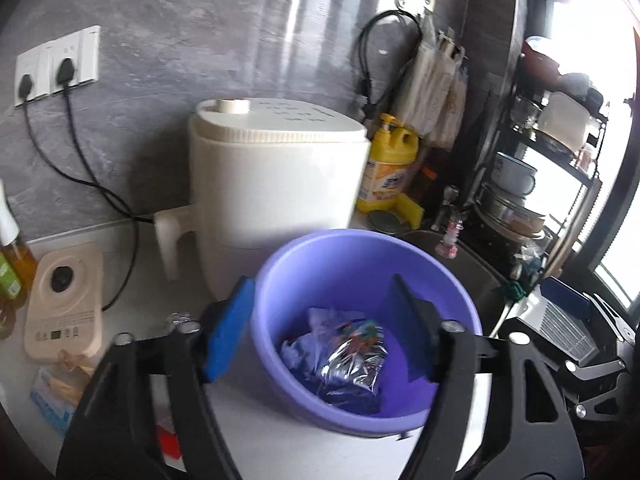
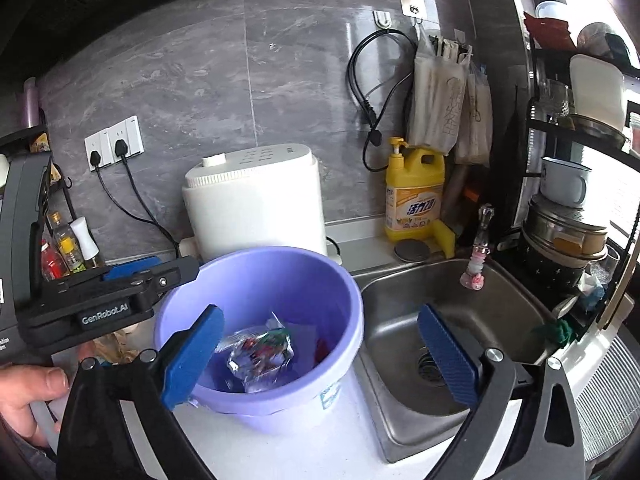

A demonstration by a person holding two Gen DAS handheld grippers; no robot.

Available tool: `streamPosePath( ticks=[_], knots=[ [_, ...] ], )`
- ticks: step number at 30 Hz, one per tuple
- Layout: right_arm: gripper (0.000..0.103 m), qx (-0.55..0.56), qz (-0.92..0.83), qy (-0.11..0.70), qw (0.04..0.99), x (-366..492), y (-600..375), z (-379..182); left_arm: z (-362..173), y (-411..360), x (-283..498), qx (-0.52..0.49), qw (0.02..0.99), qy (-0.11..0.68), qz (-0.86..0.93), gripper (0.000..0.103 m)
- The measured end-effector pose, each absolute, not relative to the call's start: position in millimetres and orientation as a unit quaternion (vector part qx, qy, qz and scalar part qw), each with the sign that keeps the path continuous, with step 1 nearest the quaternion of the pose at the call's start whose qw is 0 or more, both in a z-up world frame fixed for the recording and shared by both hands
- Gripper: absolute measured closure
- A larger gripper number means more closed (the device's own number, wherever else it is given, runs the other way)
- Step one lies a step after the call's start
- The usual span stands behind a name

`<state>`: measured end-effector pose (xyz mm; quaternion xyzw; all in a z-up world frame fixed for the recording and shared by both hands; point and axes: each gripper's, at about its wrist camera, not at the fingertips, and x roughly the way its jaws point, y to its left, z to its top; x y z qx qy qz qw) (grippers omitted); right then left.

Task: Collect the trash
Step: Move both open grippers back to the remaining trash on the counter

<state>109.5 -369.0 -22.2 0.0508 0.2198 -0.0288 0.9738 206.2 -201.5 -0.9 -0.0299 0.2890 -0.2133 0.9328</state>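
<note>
Right wrist: "GenRobot.AI" on left gripper (image 2: pixel 132 276).

Purple bucket (image 2: pixel 260 280): lower trash hidden under foil wrapper (image 2: pixel 260 354). Hand (image 2: pixel 28 396): cut by left edge. Yellow bottle (image 1: pixel 390 168): label blurred in left wrist view.

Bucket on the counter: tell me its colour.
Light purple bucket, clearest in the right wrist view.

Round lilac plastic bucket (image 2: pixel 260 280): smooth, matt. Crumpled silver foil wrapper (image 2: pixel 260 356) inside: glossy, creased. Rectangular stainless steel sink (image 2: pixel 400 292): brushed sheen. White plastic appliance (image 2: pixel 256 204): smooth, semi-gloss. Grey stone-look wall tiles (image 2: pixel 200 80): polished, reflective
</note>
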Motion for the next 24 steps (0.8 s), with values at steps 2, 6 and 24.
streamPosePath(
  ticks=[2,6,24],
  knots=[
    [0.008,0.053,-0.020,0.220,0.974,111.7,-364.5,-22.2,0.8,-190.7,204.0,-0.030,0.937,0.284,-0.202,0.016],
    [0.008,0.050,0.002,0.217,0.975,117.3,-349.6,-21.0,3.3,-165.5,201.3,-0.032,0.945,0.280,-0.168,0.011],
    [0.008,0.044,0.101,0.200,0.973,138.3,-263.0,-12.0,16.1,-46.5,165.5,-0.047,0.969,0.243,-0.013,0.006]
  ],
)
